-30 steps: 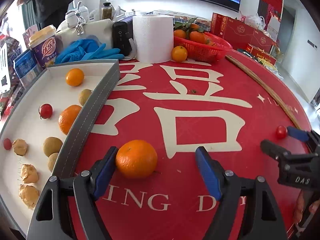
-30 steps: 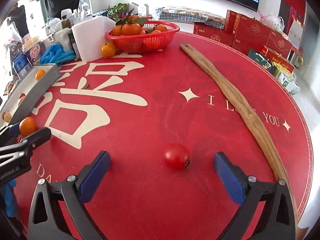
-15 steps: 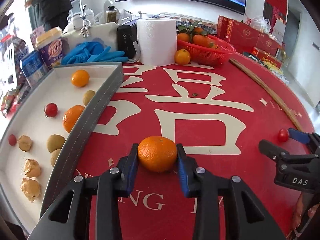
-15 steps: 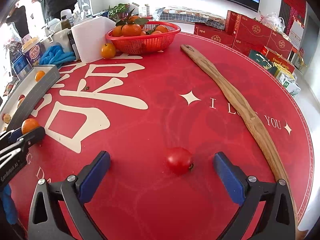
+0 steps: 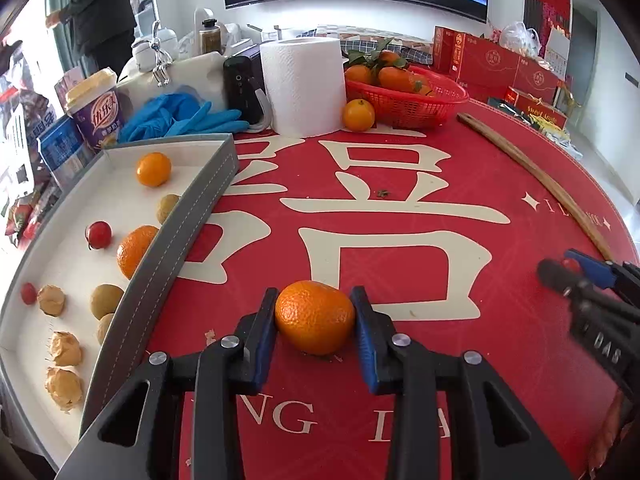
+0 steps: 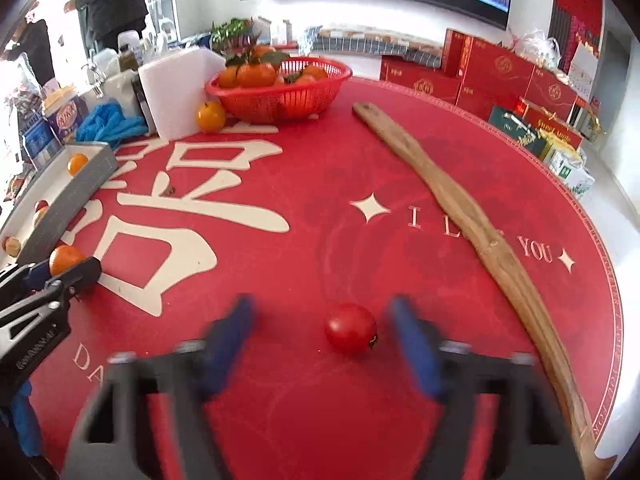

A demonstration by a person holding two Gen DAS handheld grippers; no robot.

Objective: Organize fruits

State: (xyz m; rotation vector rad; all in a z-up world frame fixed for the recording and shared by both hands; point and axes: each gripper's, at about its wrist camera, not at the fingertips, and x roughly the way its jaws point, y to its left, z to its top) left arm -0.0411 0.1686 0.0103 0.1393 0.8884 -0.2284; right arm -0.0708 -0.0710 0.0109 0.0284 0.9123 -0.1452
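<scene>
- The left gripper (image 5: 315,322) is clamping the orange (image 5: 315,322) on the near red mat (image 5: 400,264); both blue pads are pressing its dimpled, slightly flattened sides, the jaws having just been closing on it.
- The right gripper (image 6: 322,344) is closing around the small tomato (image 6: 351,329); its jaws are blurred, with a gap showing on each side of the smooth, glossy skin, so nothing is gripped yet.
- The step in hand looks like picking up both fruits; next, each probably needs lifting and carrying to the grey-rimmed tray (image 5: 192,216) at the left, where oranges, tomatoes and lumpy brown fruits are lying.
</scene>
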